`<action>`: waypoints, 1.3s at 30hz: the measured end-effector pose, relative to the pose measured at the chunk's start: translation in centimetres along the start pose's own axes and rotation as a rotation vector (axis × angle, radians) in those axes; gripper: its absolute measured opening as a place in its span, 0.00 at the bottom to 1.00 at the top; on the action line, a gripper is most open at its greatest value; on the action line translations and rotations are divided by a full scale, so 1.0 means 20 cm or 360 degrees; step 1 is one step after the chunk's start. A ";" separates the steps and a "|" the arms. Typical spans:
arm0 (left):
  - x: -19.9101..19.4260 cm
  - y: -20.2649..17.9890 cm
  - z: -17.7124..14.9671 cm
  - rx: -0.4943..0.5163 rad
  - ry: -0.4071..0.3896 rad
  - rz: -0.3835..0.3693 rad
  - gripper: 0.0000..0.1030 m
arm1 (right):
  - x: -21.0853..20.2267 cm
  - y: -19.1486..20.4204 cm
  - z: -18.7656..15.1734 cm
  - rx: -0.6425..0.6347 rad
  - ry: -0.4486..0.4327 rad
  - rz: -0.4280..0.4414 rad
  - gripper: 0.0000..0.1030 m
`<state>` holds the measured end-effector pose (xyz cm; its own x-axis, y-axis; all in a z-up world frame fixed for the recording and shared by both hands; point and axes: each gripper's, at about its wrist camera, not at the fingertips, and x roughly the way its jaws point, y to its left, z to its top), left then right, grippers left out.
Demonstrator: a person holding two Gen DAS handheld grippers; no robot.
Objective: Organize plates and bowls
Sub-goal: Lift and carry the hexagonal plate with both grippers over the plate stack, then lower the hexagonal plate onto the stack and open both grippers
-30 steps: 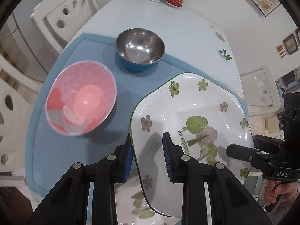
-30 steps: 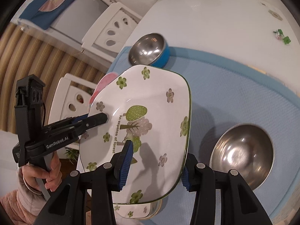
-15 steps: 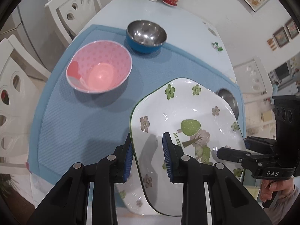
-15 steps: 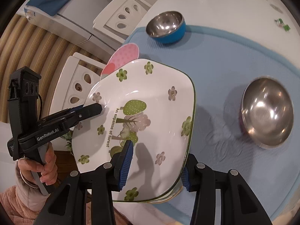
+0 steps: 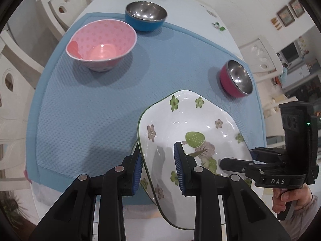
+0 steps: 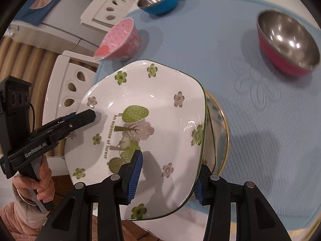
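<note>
The left hand-held gripper (image 5: 158,166) pinches the near left rim of the floral plate (image 5: 192,132), one pad under the edge and one on the plate's face, its jaws narrow around the rim. The right hand-held gripper (image 6: 167,177) clamps the opposite edge of the same plate (image 6: 144,108), one blue pad on the upper face, the other beneath the rim, jaws a little wider. The plate is carried between the two, tilted, above the near edge of the blue mat (image 5: 84,108) on the worktop (image 5: 184,6).

Under the plate, just ahead of the right gripper, lies a second plate (image 6: 221,124) with a gold rim, mostly covered. Ahead of the left gripper and to its left stands the pink bowl (image 5: 102,44); beyond it the blue bowl (image 5: 145,16). Ahead of the right gripper and to its right sits the red bowl (image 6: 286,40), steel inside. All three bowls stand upright on the mat, well apart from each other and from the plate.

A hand (image 6: 40,182) grips the left gripper's handle; another hand (image 5: 289,198) grips the right one.
</note>
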<state>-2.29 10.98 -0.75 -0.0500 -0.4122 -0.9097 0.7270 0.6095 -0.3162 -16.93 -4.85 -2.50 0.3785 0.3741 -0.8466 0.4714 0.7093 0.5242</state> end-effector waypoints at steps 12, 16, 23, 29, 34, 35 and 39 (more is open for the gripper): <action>0.14 0.05 -0.12 0.0006 0.0108 0.0008 0.25 | 0.11 -0.06 -0.11 0.0080 0.0051 -0.0052 0.44; 0.18 0.09 -0.13 -0.0048 0.0152 -0.0001 0.25 | 0.12 -0.07 -0.09 0.0089 0.0057 -0.0050 0.44; 0.23 0.09 -0.13 -0.0061 0.0174 0.0028 0.25 | 0.18 -0.04 -0.05 0.0065 0.0073 -0.0072 0.44; 0.29 0.08 -0.14 -0.0087 0.0213 0.0039 0.25 | 0.18 -0.04 -0.02 0.0052 0.0057 -0.0124 0.44; 0.31 0.05 -0.13 -0.0097 0.0220 0.0083 0.25 | 0.17 -0.05 0.02 0.0061 0.0065 -0.0121 0.43; 0.32 0.05 -0.12 -0.0101 0.0223 0.0087 0.25 | 0.17 -0.05 0.03 0.0051 0.0068 -0.0137 0.43; 0.34 0.01 -0.11 -0.0061 0.0238 0.0155 0.26 | 0.18 -0.03 0.06 0.0056 0.0104 -0.0207 0.43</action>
<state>-4.03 9.76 -7.66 -0.0836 -0.2464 -0.9656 0.7070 0.6682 -0.2317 -14.86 -4.56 -5.76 0.2605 0.3190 -0.9113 0.5411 0.7334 0.4114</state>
